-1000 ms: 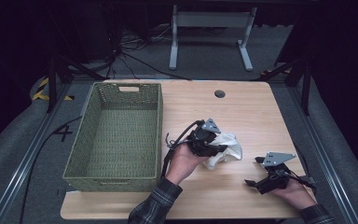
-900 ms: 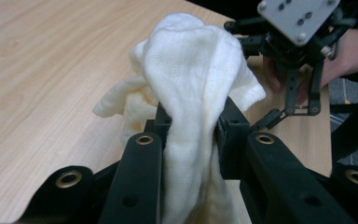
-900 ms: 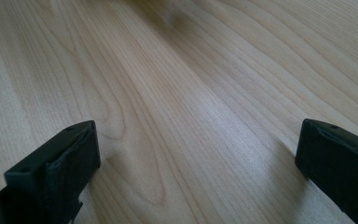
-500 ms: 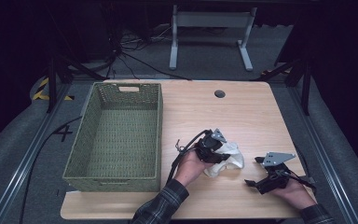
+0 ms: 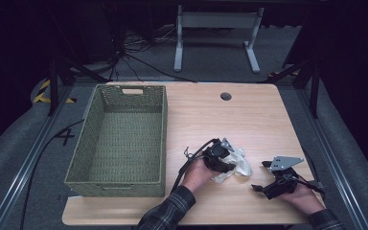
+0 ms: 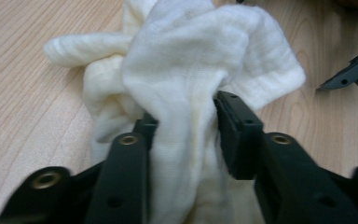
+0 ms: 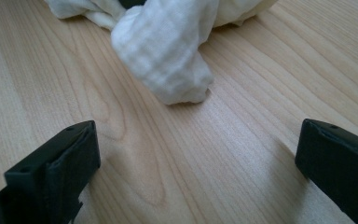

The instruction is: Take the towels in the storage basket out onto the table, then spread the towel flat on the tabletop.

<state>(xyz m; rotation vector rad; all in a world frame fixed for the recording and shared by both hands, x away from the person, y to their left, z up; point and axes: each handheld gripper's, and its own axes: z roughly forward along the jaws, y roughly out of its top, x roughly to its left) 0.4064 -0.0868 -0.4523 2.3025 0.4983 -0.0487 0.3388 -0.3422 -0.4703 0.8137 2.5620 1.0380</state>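
A crumpled white cloth (image 5: 238, 164) lies on the wooden table (image 5: 230, 120), near the front edge. My left gripper (image 5: 226, 161) sits low over the cloth's left side. In the left gripper view the cloth (image 6: 191, 60) bunches up between the two black jaws of the left gripper (image 6: 184, 114). Those jaws have just been opening, and the fabric now stands loosely in the gap. My right gripper (image 5: 259, 175) rests on the table to the right of the cloth, open. In the right gripper view it (image 7: 198, 135) holds nothing, and the cloth (image 7: 168, 51) lies just ahead.
A green woven basket (image 5: 163, 139) with nothing in it stands on the left half of the table. A round cable hole (image 5: 225, 96) sits near the far edge. Bare wood stretches beyond the cloth. A metal stand (image 5: 215, 19) rises behind the table.
My left hand has come down and nearer the front edge, bringing the cloth onto the table. Its jaws stand wider than before. The right gripper has kept still.
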